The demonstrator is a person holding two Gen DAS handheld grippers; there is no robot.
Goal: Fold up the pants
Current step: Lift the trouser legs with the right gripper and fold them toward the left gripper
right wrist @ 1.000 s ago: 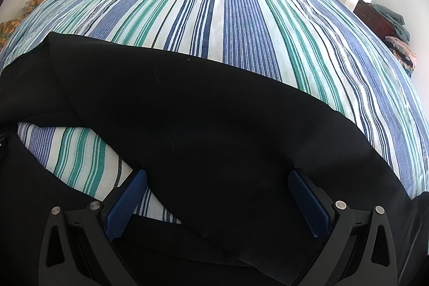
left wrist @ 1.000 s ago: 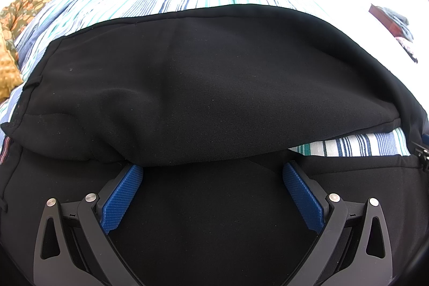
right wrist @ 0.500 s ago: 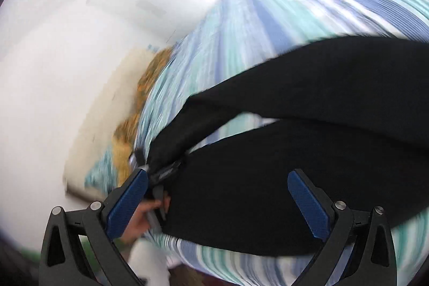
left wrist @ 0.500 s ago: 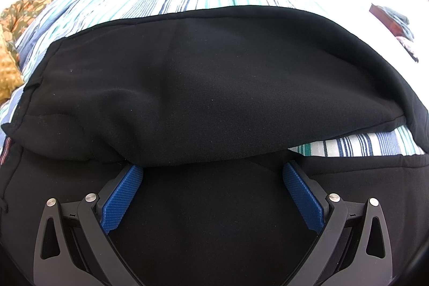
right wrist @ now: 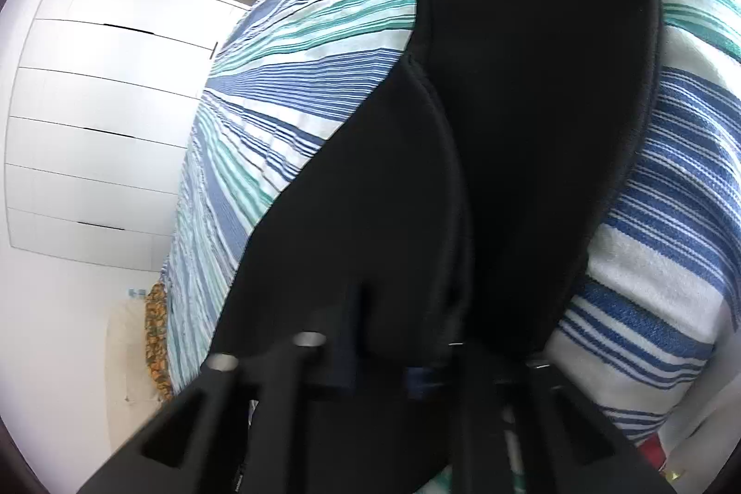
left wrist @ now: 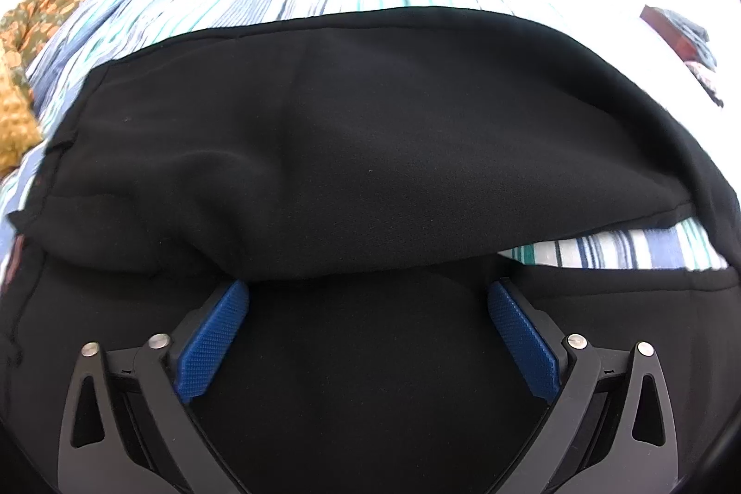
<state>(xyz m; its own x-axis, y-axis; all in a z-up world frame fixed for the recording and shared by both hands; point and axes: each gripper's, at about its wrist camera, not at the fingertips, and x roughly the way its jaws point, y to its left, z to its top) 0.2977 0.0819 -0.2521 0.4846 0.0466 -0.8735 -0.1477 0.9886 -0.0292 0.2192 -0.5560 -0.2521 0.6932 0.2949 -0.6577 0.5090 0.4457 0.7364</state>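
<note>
The left tool (left wrist: pixel 366 299) is spread wide, its two blue pads (left wrist: pixel 210 343) well apart and nothing between them but the black pants (left wrist: pixel 370 151) lying beneath. The pants fill most of this view: a folded upper layer lies just ahead of the fingertips, its near edge overlapping the pad tips, while a flat lower layer runs under the tool. Ahead and to the right of the tool, a strip of the striped bedsheet (left wrist: pixel 616 253) shows between the two layers. Beyond the pants, the sheet stretches away, washed out by bright light. Far ahead on the left lies a patterned orange and green cloth (left wrist: pixel 28 77).

The right tool (right wrist: pixel 393 359) is pressed together on the pants (right wrist: pixel 509 151), its dark fingers close to each other with black fabric gathered between them; the view is tilted and its lower part blurred. From the tool, the pants run forward as two overlapping black panels over the striped bedsheet (right wrist: pixel 287 86). To the left of the tool stands a white wardrobe (right wrist: pixel 102 114) with flat doors.
</note>
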